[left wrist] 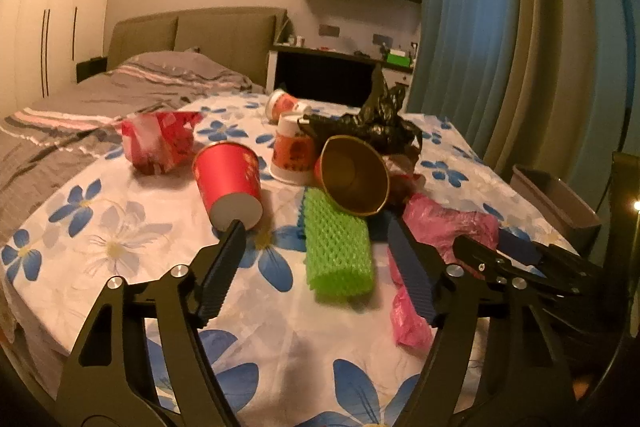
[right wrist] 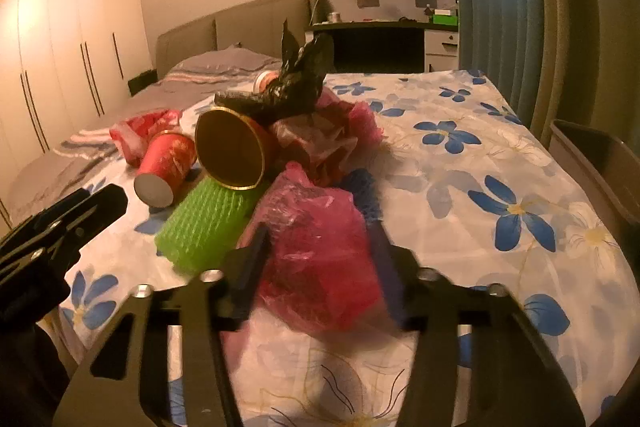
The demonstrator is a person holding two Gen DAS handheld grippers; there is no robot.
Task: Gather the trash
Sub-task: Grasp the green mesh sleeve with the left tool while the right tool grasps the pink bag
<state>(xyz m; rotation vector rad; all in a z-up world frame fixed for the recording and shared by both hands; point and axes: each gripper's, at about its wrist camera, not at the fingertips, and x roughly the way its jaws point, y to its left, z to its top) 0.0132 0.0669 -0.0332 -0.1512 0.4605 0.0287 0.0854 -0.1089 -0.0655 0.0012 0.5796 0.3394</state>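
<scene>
The left gripper point(left wrist: 316, 231) hangs wide open above the floral desk point(left wrist: 120, 239), with the green net point(left wrist: 338, 247) lying between its fingers and the toppled red cup point(left wrist: 230, 183) touching its left fingertip. The right gripper point(right wrist: 320, 247) is spread around the pink bag point(right wrist: 320, 259), fingers at either side; whether they press it I cannot tell. Behind lie the gold-lined cup point(right wrist: 232, 155) resting on the net, a black bag point(right wrist: 288, 87), and a red wrapper point(left wrist: 160, 143). A bin point(right wrist: 600, 163) stands beside the desk's right edge.
</scene>
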